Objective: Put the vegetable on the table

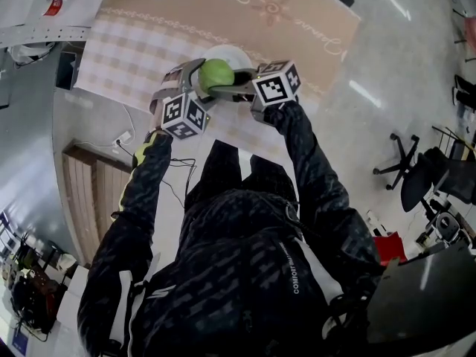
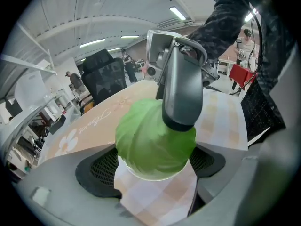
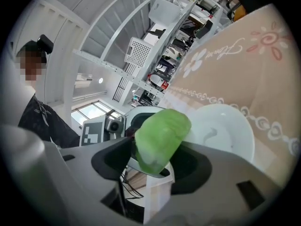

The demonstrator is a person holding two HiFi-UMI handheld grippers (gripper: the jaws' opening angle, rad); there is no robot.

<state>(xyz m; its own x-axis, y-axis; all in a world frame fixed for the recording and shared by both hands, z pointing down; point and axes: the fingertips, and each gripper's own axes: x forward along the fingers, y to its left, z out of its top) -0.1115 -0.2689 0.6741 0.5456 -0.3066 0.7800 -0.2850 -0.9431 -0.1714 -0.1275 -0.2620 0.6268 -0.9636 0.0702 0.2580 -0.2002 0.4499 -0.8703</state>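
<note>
A round green cabbage point(image 1: 216, 73) hangs just above a white plate point(image 1: 236, 53) on the beige flowered tablecloth point(image 1: 297, 21). In the left gripper view the cabbage point(image 2: 150, 140) fills the gap of my left gripper point(image 2: 153, 166), with both dark pads against its sides. A grey finger point(image 2: 182, 93) of the right gripper lies over the top of the cabbage. In the right gripper view the cabbage point(image 3: 160, 135) sits between the wide-spread jaws of my right gripper point(image 3: 155, 161), with the plate point(image 3: 221, 131) behind it. In the head view the left gripper point(image 1: 195, 76) and right gripper point(image 1: 223, 82) meet at the cabbage.
The table's near edge runs just under the grippers, with a checked cloth border point(image 1: 126, 58). A wooden panel point(image 1: 82, 192) and cables point(image 1: 175, 173) lie on the floor to the left. Office chairs point(image 1: 405, 166) stand to the right. Shelving point(image 3: 155, 55) stands beyond the table.
</note>
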